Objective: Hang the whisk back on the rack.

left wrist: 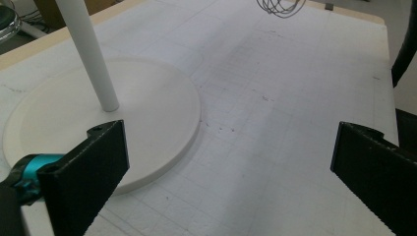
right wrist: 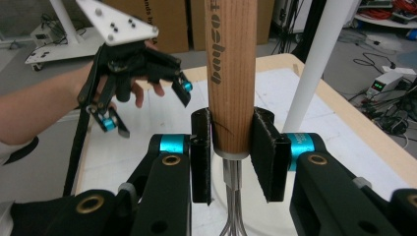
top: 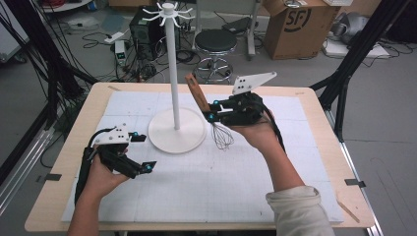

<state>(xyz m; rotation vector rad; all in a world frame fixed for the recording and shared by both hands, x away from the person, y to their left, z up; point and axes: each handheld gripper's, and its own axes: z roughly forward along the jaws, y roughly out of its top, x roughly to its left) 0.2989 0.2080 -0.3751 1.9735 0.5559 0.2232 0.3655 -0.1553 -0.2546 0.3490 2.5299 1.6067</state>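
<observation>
A whisk with a wooden handle (top: 197, 92) and wire head (top: 222, 136) hangs above the mat, held by my right gripper (top: 212, 110), which is shut on the handle's lower end (right wrist: 231, 73). The handle tilts up and to the left, wires pointing down. A white stand with a tall pole (top: 172, 69), hooks at the top (top: 168, 11) and a round base (top: 177, 132) rises just left of the whisk. My left gripper (top: 142, 152) rests low at the mat's left, open and empty, its jaws wide apart (left wrist: 231, 172) beside the base (left wrist: 157, 113).
A white gridded mat (top: 211, 182) covers the wooden table (top: 314, 98). Behind the table stand a black stool (top: 215, 44), a cardboard box (top: 300, 24) and floor cables. Black frame legs (top: 354, 54) flank the table on the right.
</observation>
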